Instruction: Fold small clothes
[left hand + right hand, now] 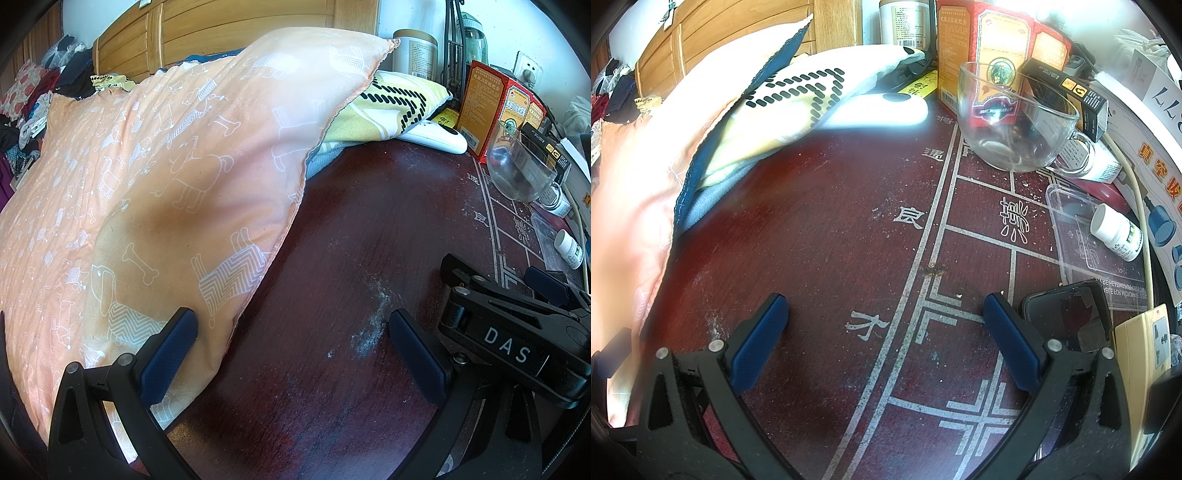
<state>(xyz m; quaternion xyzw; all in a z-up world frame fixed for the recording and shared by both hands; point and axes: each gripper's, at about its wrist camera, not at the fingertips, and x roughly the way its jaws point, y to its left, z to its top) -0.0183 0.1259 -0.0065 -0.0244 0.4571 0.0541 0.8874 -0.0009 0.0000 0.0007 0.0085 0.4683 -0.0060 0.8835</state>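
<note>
Left wrist view: my left gripper (291,343) hangs over the dark red desk (332,240), jaws wide, nothing between them. Left pad lies against the edge of an orange pillow (166,177) printed with white dogs and bones; it covers the whole left side. Behind it, a yellow cloth (391,99) with black dashes, folded, sits on a blue-grey layer at the far edge of the desk. A white remote (439,138) lies just beside the cloth. Orange boxes (491,107) and a glass cup (521,166) stand to the right. My right gripper (517,332) shows at the lower right, body marked DAS. A dust smear (373,321) is on the desk near my right pad. Wooden headboard (221,33) behind, heap of clothes (33,96) far left.

Right wrist view: my right gripper (886,339) is low over the desk (820,251), jaws wide and empty. White lines and characters are printed on the desk. The yellow cloth (798,99) lies far left, partly under the orange pillow (635,192). The remote (882,109) touches the cloth's right edge. The glass cup (1015,118) stands in front of the orange boxes (990,51). A white pill bottle (1115,232) lies on a clear lid (1071,221). A dark phone (1067,317) sits just beside my right pad.
</note>
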